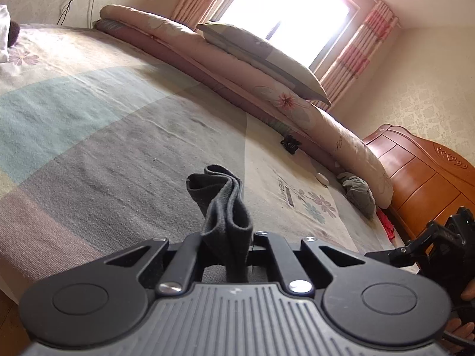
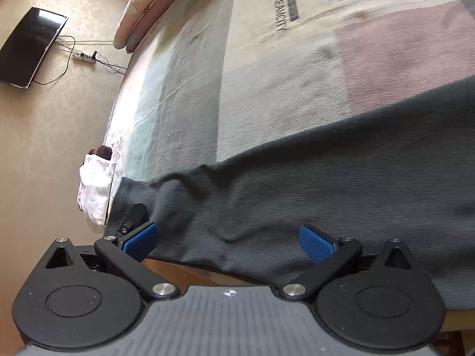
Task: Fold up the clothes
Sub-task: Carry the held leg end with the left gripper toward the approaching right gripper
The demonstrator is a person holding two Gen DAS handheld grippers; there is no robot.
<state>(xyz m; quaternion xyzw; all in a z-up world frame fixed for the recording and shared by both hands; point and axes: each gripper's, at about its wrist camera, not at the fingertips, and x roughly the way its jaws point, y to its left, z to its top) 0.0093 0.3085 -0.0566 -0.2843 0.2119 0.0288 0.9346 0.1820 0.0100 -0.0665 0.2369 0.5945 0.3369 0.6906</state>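
Left hand-held gripper (image 1: 227, 246): jaws closed tight on a bunched fold of the dark grey knit garment (image 1: 225, 207). The fabric stands up between the fingers in a ruffled loop, lifted off the bed's patchwork sheet of grey, teal, pink and cream blocks (image 1: 104, 136).

Right hand-held gripper (image 2: 228, 243): jaws wide open, nothing between them. Both blue ribbed pads (image 2: 141, 241) are bare. In the right wrist view the same dark grey garment (image 2: 326, 184) lies spread flat across the near part of the bed, reaching the near edge, with a few creases near the left pad. The open fingers sit just at the garment's near hem; can't tell whether they touch it.

In the left wrist view the right hand-held gripper shows at the right edge, with part of the person's hand (image 1: 463, 329) on it.

Rest of the scene:
- rolled pink floral quilt (image 1: 207, 56) along the far side of the bed, with a grey-cream pillow (image 1: 261, 56) on top
- crumpled grey-green cloth (image 1: 359, 192) at the far right, beside the quilt
- small black clip-like object (image 1: 289, 144) on the sheet near the quilt
- orange wooden headboard (image 1: 421, 178) at right
- bright window with pink striped curtains (image 1: 356, 56)
- black flat screen (image 2: 29, 47) on the wall, with a white power strip (image 2: 84, 57) beside it
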